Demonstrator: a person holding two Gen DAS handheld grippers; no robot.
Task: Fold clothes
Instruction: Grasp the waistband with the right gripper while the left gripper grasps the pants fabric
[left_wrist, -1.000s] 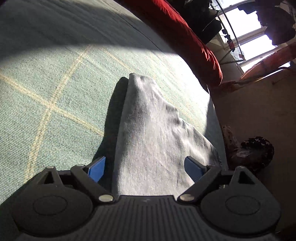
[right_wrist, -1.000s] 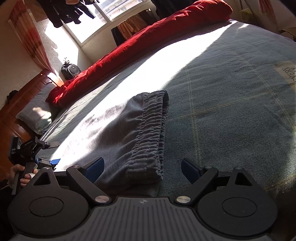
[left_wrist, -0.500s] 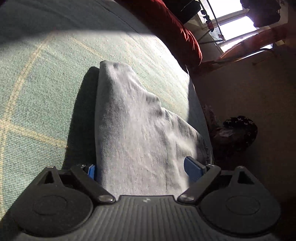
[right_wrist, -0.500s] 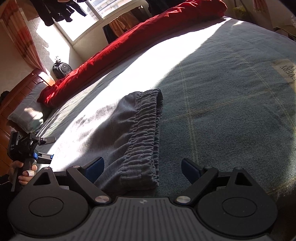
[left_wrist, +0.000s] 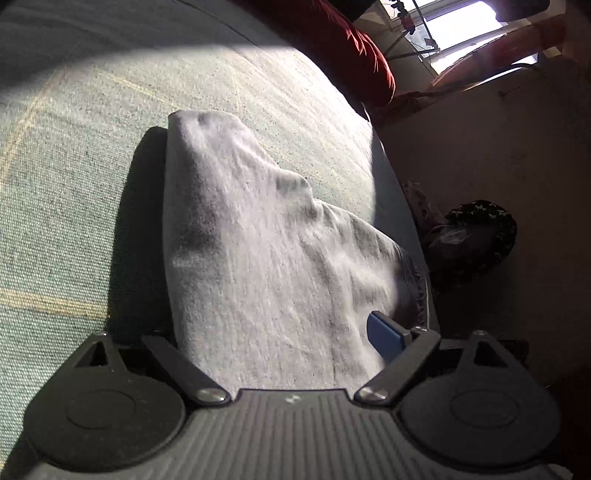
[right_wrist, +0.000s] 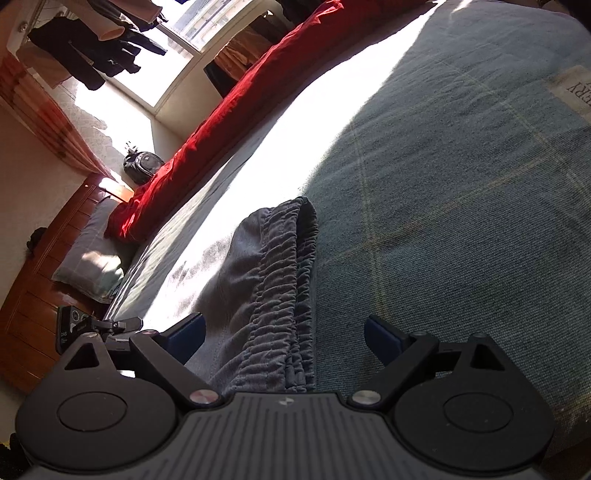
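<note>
A grey pair of trousers lies on the green checked bedspread (left_wrist: 74, 155). In the left wrist view its leg end (left_wrist: 258, 251) lies between the wide-spread fingers of my left gripper (left_wrist: 280, 332); the cloth hides the left pad and only the right blue pad (left_wrist: 384, 332) shows. In the right wrist view the gathered elastic waistband (right_wrist: 284, 288) lies between the open fingers of my right gripper (right_wrist: 284, 336). Neither gripper pinches the cloth. The left gripper also shows at the far left of the right wrist view (right_wrist: 96, 326).
A red duvet (right_wrist: 236, 110) lies rolled along the far side of the bed. A pillow (right_wrist: 88, 269) sits by the wooden headboard (right_wrist: 40, 280). The bed edge (left_wrist: 406, 221) drops to the floor, where a dark spotted thing (left_wrist: 476, 236) lies.
Both grippers have moved forward and lower over the trousers. The cloth now covers the left gripper's left pad. Both stay open.
</note>
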